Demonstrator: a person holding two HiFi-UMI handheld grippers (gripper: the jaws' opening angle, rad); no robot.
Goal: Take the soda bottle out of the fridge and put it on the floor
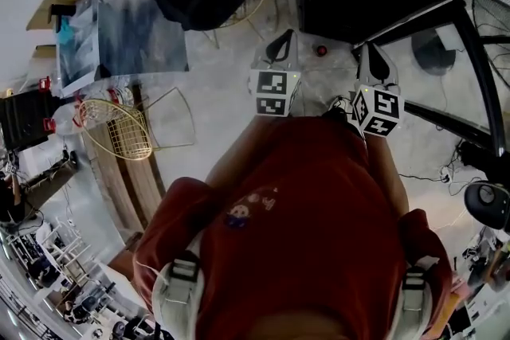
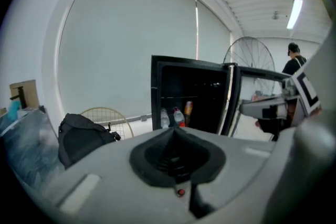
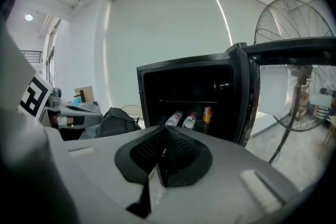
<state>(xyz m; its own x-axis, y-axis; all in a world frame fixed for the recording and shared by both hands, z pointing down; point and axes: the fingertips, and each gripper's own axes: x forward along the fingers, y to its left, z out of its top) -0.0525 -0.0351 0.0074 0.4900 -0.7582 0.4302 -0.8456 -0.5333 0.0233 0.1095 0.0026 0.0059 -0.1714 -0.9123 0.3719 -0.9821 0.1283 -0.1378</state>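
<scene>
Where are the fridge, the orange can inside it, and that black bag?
fridge [image 3: 184, 64], right gripper view, top edge of its cabinet.
orange can [image 3: 207, 114], right gripper view, middle of the can.
black bag [image 2: 79, 136], left gripper view, middle of its front.

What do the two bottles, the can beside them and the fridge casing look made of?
Left bottle and right bottle: likely clear plastic, pale see-through bodies with red labels. Can: probably thin metal, judging by its drinks-can shape and orange print; sheen too small to judge. Fridge casing: smooth black, faint sheen along the top edge; painted metal or plastic, cannot tell.
</scene>
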